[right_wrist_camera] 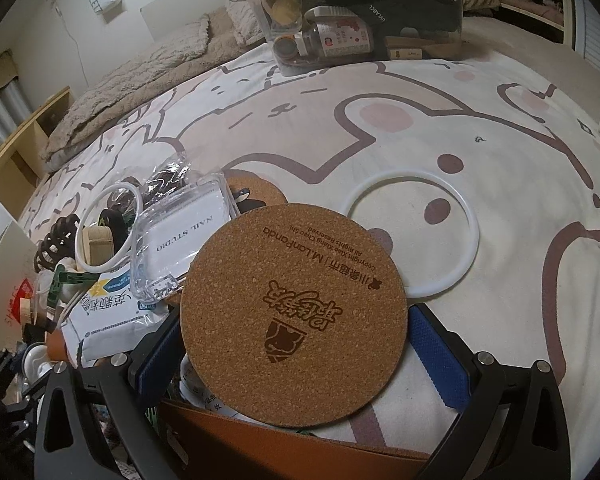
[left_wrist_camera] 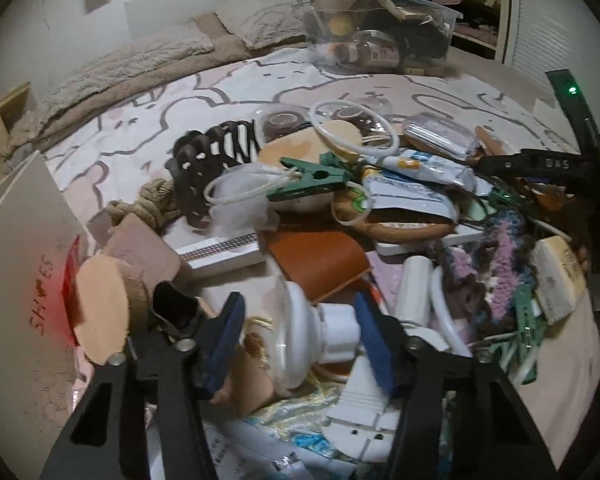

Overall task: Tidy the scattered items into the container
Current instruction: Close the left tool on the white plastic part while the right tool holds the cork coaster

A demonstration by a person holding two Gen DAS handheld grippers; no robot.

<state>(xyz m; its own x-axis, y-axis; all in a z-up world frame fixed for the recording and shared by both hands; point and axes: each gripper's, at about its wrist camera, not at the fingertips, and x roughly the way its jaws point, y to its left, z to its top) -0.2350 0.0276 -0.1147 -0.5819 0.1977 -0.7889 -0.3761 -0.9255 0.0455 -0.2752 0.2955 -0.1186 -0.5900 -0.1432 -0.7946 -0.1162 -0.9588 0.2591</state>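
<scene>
Sitting between left claw (left_wrist_camera: 300, 344) pads: white bulb (left_wrist_camera: 312, 332)

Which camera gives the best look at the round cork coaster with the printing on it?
The right wrist view. The cork coaster fills the middle of the picture, face up, its printed text and logo readable, lying between the right claw's fingers. In the left wrist view I cannot pick it out of the clutter with any certainty.
</scene>
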